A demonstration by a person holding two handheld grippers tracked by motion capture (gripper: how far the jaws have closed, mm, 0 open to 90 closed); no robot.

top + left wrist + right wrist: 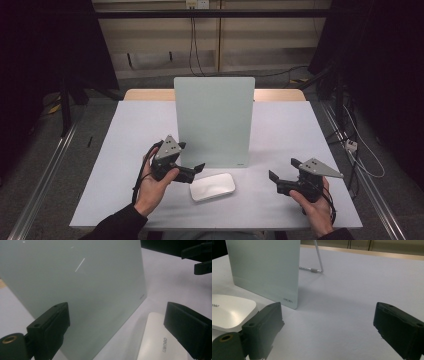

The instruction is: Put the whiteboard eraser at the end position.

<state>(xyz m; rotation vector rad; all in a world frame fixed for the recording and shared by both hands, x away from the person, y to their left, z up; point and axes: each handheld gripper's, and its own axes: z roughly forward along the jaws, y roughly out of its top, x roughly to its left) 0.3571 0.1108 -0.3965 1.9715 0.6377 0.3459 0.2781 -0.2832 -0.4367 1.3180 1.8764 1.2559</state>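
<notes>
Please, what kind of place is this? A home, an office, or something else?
Probably a lab or recording studio, not a home: black curtains flank the table, loose cables hang down the back wall, and metal rails run along the floor.

High view overhead facing forward, gripper views low, close, sharing board

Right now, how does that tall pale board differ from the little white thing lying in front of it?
The board stands upright, propped by a wire stand behind; the white pad lies flat on the table. The board is far larger, flat and greenish-grey; the pad is small, white, with rounded corners. Both carry small printed lettering, and neither gripper touches them.
</notes>
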